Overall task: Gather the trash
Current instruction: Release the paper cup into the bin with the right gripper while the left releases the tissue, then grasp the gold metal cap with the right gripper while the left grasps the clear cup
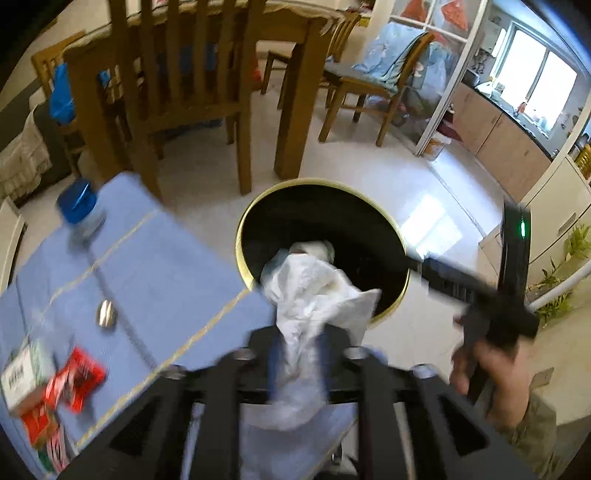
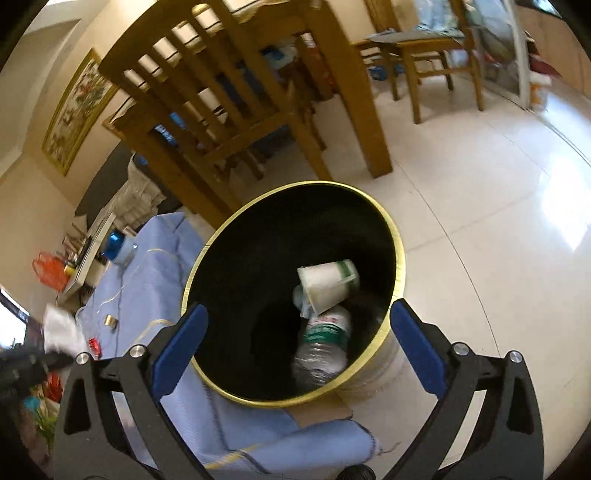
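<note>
Left gripper (image 1: 299, 343) poised over the near rim of the trash bin (image 1: 241, 240), with a crumpled white wad (image 1: 314, 291) sitting between the jaws and spilling forward over the bin's opening. Too blurred to tell whether the blue pads (image 1: 274, 363) press on the wad or merely flank it.

Right gripper (image 2: 297, 310) above the same bin, jaws spread wide with nothing between them. In the left wrist view, visible at 3 o'clock, gripped by a hand (image 1: 491, 369) over the pale tiled floor (image 1: 369, 166).

Inside the black, gold-rimmed bin: a white paper cup (image 2: 327, 282) tipped on its side and, just below it toward 6 o'clock, a clear plastic bottle (image 2: 325, 343) with a green label, the two touching.

At 9 o'clock of the bin, a blue cloth-covered surface (image 1: 147, 266), its edge right against the rim. On it: a jar with a blue lid (image 1: 79, 210) at the far end toward 10 o'clock, a small metallic piece (image 1: 106, 314) near the middle, and red wrappers (image 1: 79, 380) beside a white and green box (image 1: 22, 376) at 8 o'clock.

Beyond the bin at 12 o'clock, a wooden chair (image 1: 184, 92) drawn up to a wooden dining table (image 1: 295, 22).
</note>
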Demonstrator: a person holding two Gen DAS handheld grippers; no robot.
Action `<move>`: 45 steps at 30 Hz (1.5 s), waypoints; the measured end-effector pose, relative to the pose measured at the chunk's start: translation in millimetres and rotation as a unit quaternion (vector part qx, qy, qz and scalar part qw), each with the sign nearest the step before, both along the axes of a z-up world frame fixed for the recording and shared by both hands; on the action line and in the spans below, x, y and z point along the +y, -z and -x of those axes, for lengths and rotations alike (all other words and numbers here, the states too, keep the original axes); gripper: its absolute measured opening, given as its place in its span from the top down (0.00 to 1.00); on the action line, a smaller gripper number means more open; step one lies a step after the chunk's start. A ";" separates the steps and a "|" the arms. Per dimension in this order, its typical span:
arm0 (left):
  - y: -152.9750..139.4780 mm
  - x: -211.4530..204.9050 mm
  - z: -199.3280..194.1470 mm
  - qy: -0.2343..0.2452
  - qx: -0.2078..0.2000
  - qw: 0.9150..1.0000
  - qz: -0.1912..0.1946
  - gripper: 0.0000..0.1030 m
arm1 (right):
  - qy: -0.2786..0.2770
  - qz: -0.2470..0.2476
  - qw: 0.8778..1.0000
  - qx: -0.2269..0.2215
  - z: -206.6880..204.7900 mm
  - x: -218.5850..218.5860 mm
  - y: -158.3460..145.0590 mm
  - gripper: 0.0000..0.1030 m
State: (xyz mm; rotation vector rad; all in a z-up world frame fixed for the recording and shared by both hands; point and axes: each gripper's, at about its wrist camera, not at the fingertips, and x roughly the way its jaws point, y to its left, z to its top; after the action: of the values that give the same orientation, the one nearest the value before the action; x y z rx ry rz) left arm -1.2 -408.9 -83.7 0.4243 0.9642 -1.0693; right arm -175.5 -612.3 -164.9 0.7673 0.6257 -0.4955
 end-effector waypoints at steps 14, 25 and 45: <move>16.8 -1.6 -16.2 -0.037 -0.006 0.999 -0.014 0.30 | 0.024 -0.021 0.999 0.008 29.7 -8.9 24.6 0.06; -9.0 149.7 -33.0 -0.125 -0.012 0.992 -0.023 0.29 | -0.088 0.041 0.995 -0.006 -44.0 74.8 -24.6 0.06; -60.6 412.4 -85.0 -0.319 -0.028 0.946 0.045 0.19 | -0.351 0.218 0.903 0.115 -266.5 247.8 -28.0 0.48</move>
State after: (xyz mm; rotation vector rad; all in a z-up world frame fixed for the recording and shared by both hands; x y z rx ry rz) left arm 83.8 3.5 -23.2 0.0477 0.9083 -0.5038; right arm 91.0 -364.5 -136.9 0.0249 0.9170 -0.0427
